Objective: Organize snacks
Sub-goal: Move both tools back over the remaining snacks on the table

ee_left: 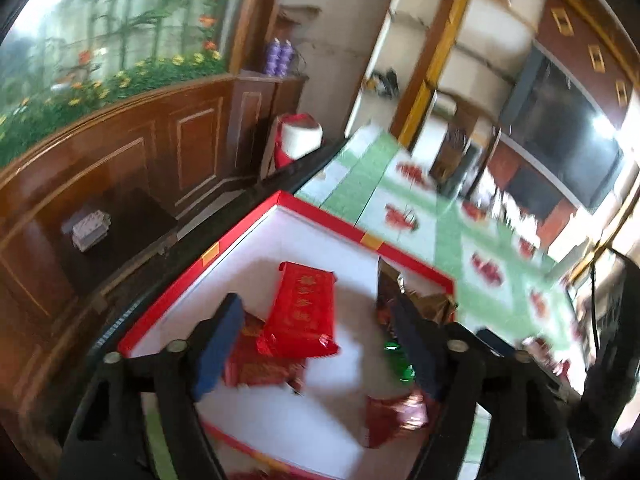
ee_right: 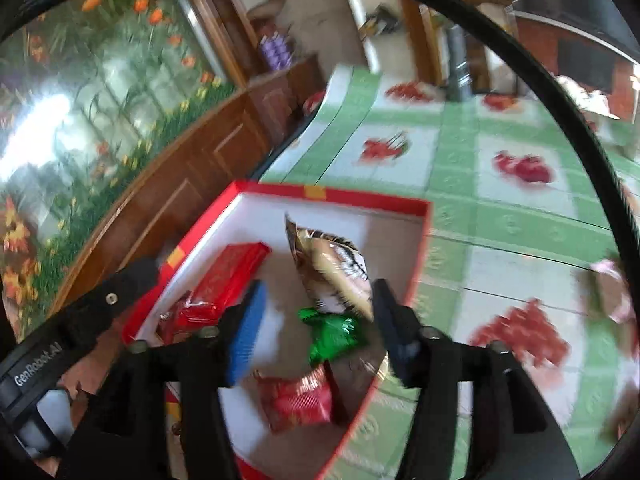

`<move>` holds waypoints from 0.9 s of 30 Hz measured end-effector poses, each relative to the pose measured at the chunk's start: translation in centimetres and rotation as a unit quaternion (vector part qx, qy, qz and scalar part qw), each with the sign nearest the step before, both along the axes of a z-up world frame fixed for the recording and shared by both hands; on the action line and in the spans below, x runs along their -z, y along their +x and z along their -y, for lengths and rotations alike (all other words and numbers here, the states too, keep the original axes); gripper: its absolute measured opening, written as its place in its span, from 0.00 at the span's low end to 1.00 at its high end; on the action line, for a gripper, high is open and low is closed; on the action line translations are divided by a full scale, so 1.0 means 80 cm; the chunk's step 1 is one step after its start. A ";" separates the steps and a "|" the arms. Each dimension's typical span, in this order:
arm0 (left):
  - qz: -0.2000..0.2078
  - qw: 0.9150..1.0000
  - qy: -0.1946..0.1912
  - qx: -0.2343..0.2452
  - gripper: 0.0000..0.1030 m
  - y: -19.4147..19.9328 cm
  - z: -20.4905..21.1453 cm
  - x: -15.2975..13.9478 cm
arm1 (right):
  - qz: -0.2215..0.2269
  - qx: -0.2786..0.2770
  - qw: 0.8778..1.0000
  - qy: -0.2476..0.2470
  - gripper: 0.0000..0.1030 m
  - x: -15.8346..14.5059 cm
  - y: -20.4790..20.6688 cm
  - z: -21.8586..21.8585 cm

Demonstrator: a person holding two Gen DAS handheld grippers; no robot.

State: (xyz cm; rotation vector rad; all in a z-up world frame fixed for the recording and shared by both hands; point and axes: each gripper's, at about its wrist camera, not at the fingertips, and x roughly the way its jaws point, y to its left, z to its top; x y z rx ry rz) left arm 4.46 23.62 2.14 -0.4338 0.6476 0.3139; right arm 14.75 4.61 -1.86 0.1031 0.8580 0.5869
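A red-rimmed box with a white floor [ee_left: 320, 216] [ee_right: 360, 196] holds snacks. In the left wrist view a long red packet [ee_left: 300, 312] lies on another red packet [ee_left: 256, 368], with a brown-gold bag [ee_left: 404, 292], a green candy [ee_left: 400, 360] and a small red packet [ee_left: 396, 416] to the right. My left gripper [ee_left: 316, 340] is open and empty above the box. In the right wrist view my right gripper [ee_right: 316, 320] is open and empty over the green candy [ee_right: 332, 336], next to the brown-gold bag [ee_right: 340, 272], the red packet [ee_right: 228, 276] and the small red packet [ee_right: 296, 400].
The box sits at the edge of a table with a green-and-white cloth printed with red flowers [ee_left: 440, 216] [ee_right: 500, 184]. A wooden cabinet [ee_left: 160, 144] stands to the left. Blurred items [ee_right: 612, 292] lie at the table's right.
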 end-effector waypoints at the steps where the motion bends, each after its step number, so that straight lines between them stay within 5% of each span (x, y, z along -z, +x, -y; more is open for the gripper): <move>1: 0.015 1.000 -0.008 -0.006 0.77 -0.010 0.009 -0.003 | 0.009 0.018 1.000 0.007 0.64 -0.009 -0.010 0.012; 11: 0.023 0.999 -0.008 0.047 0.79 -0.040 0.120 -0.001 | 0.069 0.175 0.982 -0.005 0.83 -0.057 -0.096 0.150; 17: 0.020 0.996 0.002 0.092 0.79 -0.049 0.171 0.000 | 0.084 0.257 0.960 -0.071 0.86 -0.037 -0.134 0.243; 27: 0.015 0.992 0.042 0.121 0.79 -0.056 0.222 -0.002 | 0.038 0.318 0.942 -0.098 0.86 0.024 -0.138 0.336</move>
